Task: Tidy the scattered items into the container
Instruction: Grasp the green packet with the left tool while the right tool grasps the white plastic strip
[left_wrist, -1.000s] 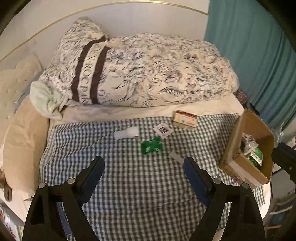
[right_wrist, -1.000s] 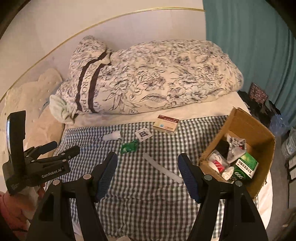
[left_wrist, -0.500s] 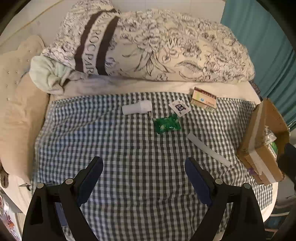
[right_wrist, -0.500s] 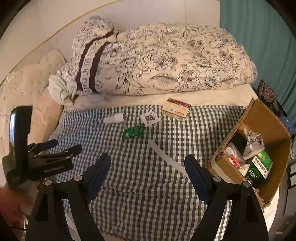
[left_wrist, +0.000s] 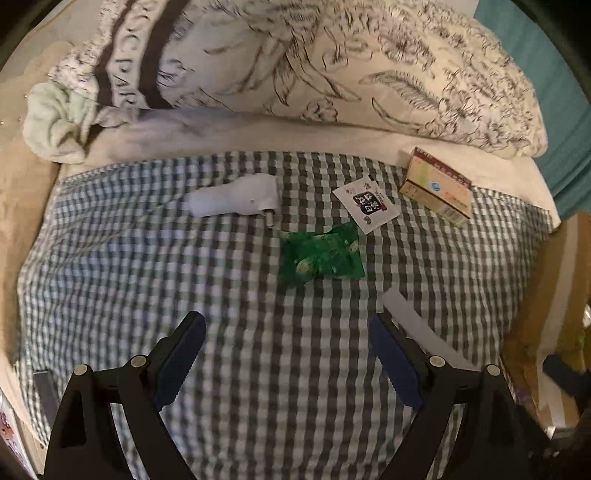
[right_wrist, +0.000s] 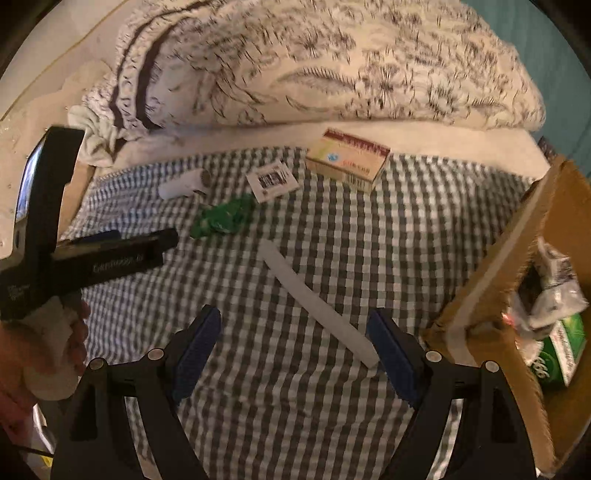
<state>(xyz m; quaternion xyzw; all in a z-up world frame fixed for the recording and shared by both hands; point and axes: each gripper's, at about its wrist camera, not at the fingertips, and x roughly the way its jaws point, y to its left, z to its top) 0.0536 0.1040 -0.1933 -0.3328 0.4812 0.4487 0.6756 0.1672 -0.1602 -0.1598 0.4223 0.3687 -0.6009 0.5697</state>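
- Fingers of the left gripper (left_wrist: 286, 350) stand wide apart over the green-checked cloth (left_wrist: 147, 280), holding nothing.
- Green packet (left_wrist: 321, 256) lies ahead of the gap between those fingers, nearer the right-hand one, apart from both.
- White plug adapter (left_wrist: 234, 197) sits farther ahead, beyond the left-hand finger, with its metal pin toward the packet.
- White sachet (left_wrist: 367, 205) with dark print lies just past the green packet, one corner about touching it.
- Small carton (left_wrist: 437, 188) rests at the cloth's far edge, ahead of and outside the right-hand finger.
- White strip (left_wrist: 417, 328) runs just outside the right-hand finger, its lower end hidden behind it.
- Right gripper (right_wrist: 295, 349) is likewise spread wide and empty; the white strip (right_wrist: 316, 302) slants across the gap, its near end right beside the right-hand finger (right_wrist: 391, 354); contact cannot be judged.
- Cardboard box (right_wrist: 480, 295) stands outside that right-hand finger, open toward the camera, with a green pack (right_wrist: 559, 350) and crumpled wrappers (right_wrist: 554, 291) inside.
- In the right wrist view the left gripper (right_wrist: 162, 240) shows from the side, well outside the left-hand finger, held in a hand (right_wrist: 48, 343).
- Floral duvet (left_wrist: 332, 66) is heaped beyond everything, past the cloth's far edge.
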